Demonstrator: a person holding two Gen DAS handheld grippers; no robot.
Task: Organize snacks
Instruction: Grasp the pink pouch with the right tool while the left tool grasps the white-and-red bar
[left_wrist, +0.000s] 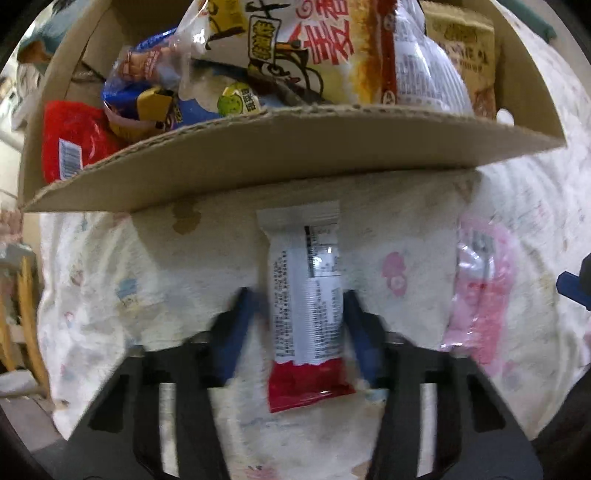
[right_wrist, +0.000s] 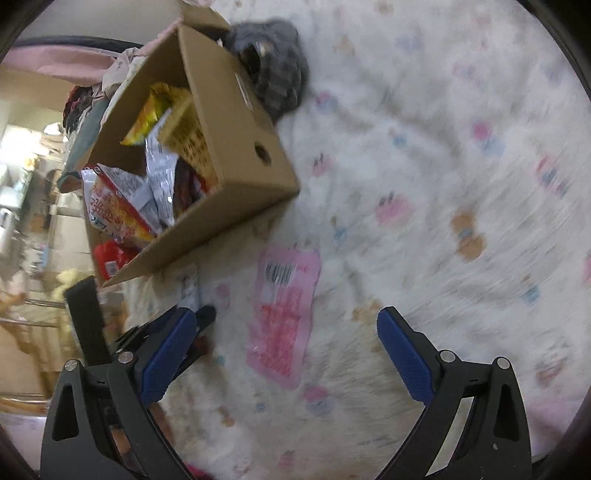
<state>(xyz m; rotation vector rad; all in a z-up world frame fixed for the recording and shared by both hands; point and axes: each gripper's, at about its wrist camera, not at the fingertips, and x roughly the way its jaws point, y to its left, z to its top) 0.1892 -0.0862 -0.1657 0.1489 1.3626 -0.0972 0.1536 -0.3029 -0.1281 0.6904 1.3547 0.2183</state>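
Two blue-padded fingers of the left gripper (left_wrist: 299, 306) straddle a white-and-red snack packet (left_wrist: 308, 306) lying on the printed bedsheet (left_wrist: 147, 280), spread, contact unclear; cardboard box (left_wrist: 295, 147) of snacks just beyond. Right wrist view: right gripper (right_wrist: 291, 350) wide apart, empty, above a pink packet (right_wrist: 282, 314); box beside a dark garment (right_wrist: 275, 70).

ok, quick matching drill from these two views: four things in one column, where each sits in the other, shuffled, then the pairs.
Things:
1. white-and-red bar
2. pink packet
3. red bag
4. grey cloth

Places:
A. inside the box, at one end
B. on the blanket, beyond the box
C. between the left gripper fingers
D. flat on the blanket, ahead of the open right gripper

Pairs: 1-C, 2-D, 3-A, 4-B
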